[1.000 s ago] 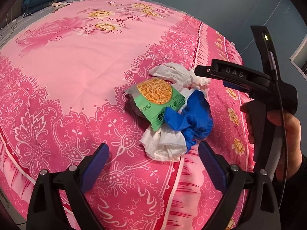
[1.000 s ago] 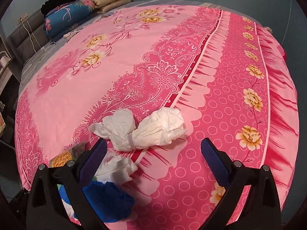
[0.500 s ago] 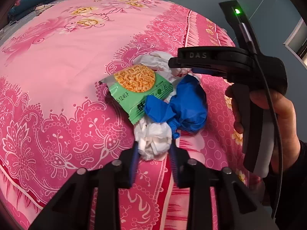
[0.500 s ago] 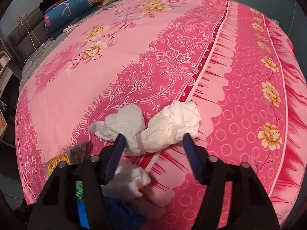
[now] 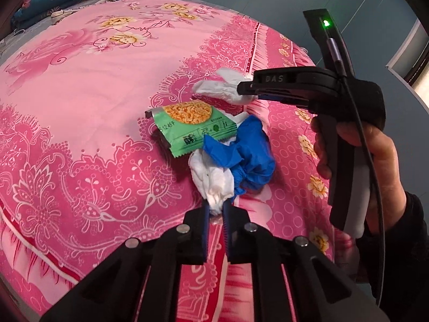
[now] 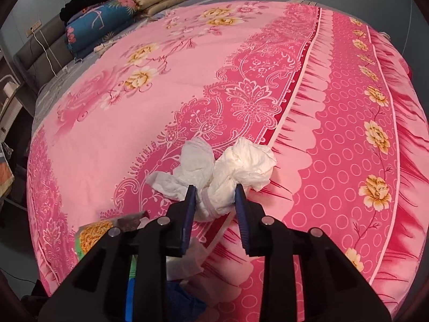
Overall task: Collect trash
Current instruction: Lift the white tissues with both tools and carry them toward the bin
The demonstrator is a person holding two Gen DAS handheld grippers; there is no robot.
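Crumpled white tissue (image 5: 211, 179) beside blue glove (image 5: 249, 155), green wrapper (image 5: 190, 126)

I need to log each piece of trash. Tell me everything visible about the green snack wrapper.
The green snack wrapper is a flat foil-like packet with a round picture of orange noodle-like snacks, printed characters and a silvery crimped end. It lies tilted on the pink bedspread, apparently empty. The crumpled blue glove overlaps its near corner; white tissue wads sit beside it. Neither gripper touches it. In the right wrist view only its corner shows.
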